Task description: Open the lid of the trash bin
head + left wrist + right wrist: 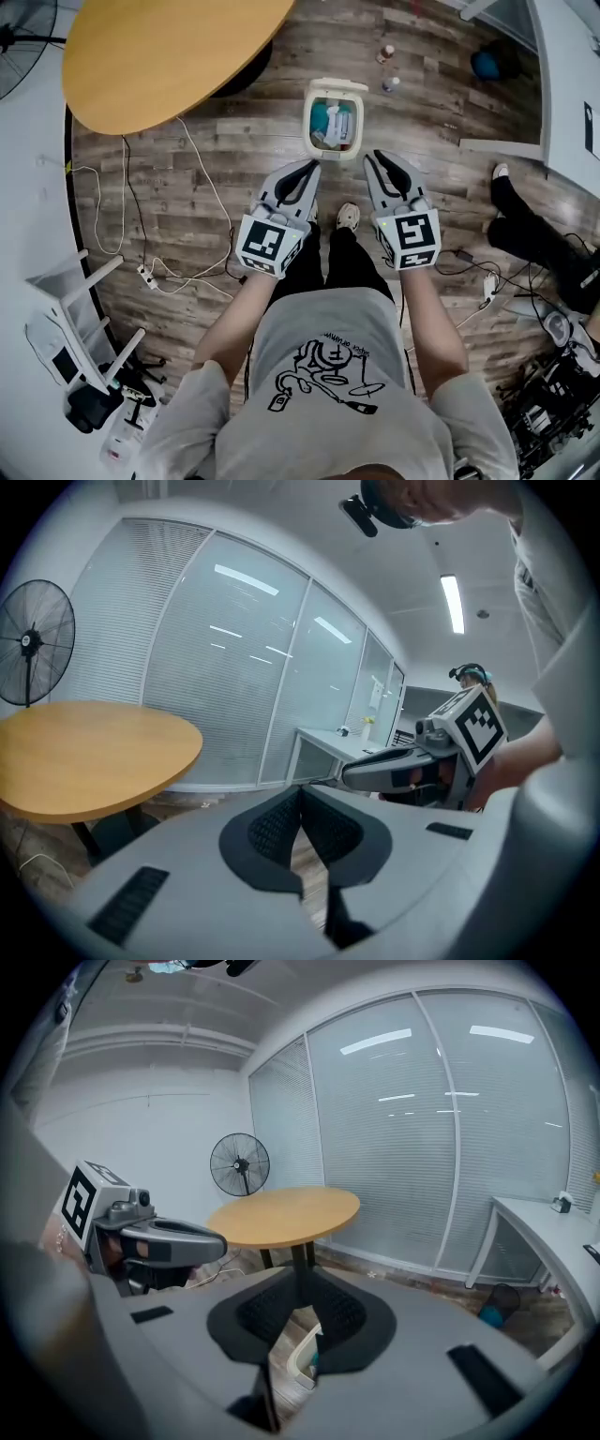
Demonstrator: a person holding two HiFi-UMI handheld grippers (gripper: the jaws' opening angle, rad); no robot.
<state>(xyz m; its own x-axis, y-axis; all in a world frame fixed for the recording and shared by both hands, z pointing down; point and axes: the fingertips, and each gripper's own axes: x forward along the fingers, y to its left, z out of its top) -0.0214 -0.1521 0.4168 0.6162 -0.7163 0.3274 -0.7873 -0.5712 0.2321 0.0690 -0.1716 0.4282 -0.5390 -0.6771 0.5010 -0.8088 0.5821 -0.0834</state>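
Hovering above trash bin (310, 122), well apart | left tongs (312, 170) pressed together | right tongs (373, 157) slightly spread, empty

On my feed the trash bin (310, 127) is cream-white, with teal and white showing inside it. The floor (441, 94) is streaked grey-brown wood planking, and the round table top (169, 47) is honey-yellow. The left gripper (307, 169) and right gripper (377, 159) are pale grey with black ribbed pads (258, 1312). Each carries a marker cube (265, 244) patterned in black-and-white squares. The person's T-shirt (309, 319) is light grey with a black line drawing, and the trousers (347, 258) are black. The fan (239, 1163) is black, and white cables (202, 173) cross the planks.
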